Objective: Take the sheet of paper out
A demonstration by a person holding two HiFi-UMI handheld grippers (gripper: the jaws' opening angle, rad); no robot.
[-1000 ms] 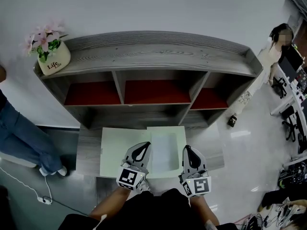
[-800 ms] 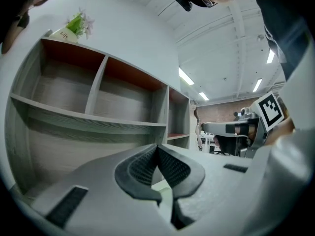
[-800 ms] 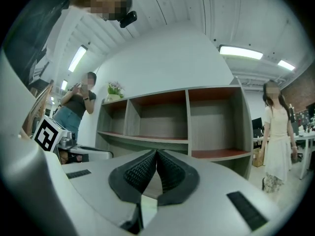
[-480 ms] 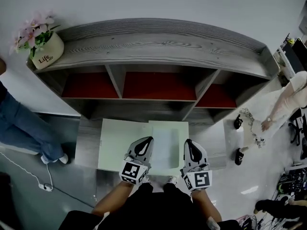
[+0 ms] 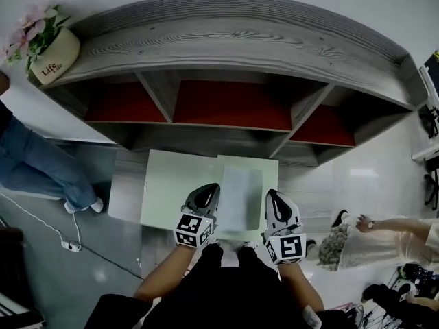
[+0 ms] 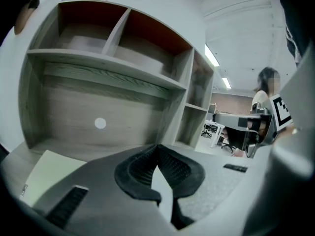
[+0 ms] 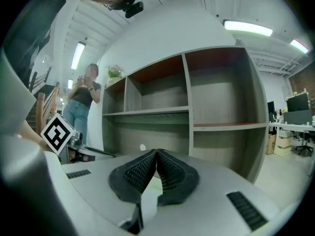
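Note:
Two pale green flat sheets lie on a low grey table in front of the shelf; the left sheet (image 5: pixel 175 190) is bare and the right sheet (image 5: pixel 240 194) carries a whiter rectangle of paper. My left gripper (image 5: pixel 211 188) hovers over the seam between them, shut and empty. Just right of the white rectangle is my right gripper (image 5: pixel 271 195), also shut with nothing in it. In the left gripper view the closed jaws (image 6: pixel 157 147) point at the shelf, with a green sheet (image 6: pixel 47 173) at lower left. The right gripper (image 7: pixel 156 152) in its own view shows its pads meeting.
A grey wooden shelf unit (image 5: pixel 233 46) with red-backed compartments stands behind the table. A flower pot (image 5: pixel 49 48) sits on its left end. One person in jeans (image 5: pixel 34 170) stands at the left, another person (image 5: pixel 384 235) at the lower right. A cable with a plug (image 5: pixel 68 245) lies on the floor.
Both grippers have sunk a little toward the sheets and stayed shut. The head view has tipped nearer the shelf. The person at the right has walked to the lower right.

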